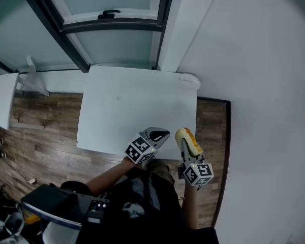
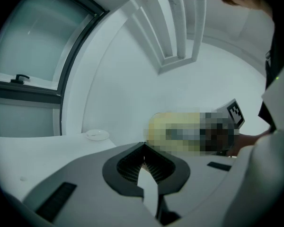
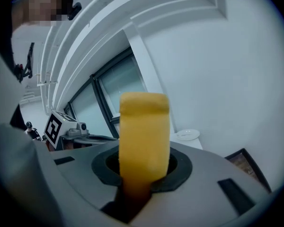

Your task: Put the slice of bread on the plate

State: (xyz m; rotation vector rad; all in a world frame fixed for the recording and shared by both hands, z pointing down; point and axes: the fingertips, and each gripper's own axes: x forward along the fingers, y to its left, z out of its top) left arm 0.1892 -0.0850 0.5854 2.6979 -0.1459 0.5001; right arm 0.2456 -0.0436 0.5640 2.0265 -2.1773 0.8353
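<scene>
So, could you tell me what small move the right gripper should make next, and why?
Probably carry the right gripper forward over the table towards the plate: it grips the slice of bread upright at the near edge, while the plate sits at the far right corner.

There are one bread slice (image 1: 187,138), one plate (image 1: 188,81), one tabletop (image 1: 132,116), one window handle (image 1: 108,14), one person (image 1: 142,202) and two grippers, a left gripper (image 1: 161,134) and a right gripper (image 1: 187,155), with two marker cubes, a left cube (image 1: 140,149) and a right cube (image 1: 199,174).
</scene>
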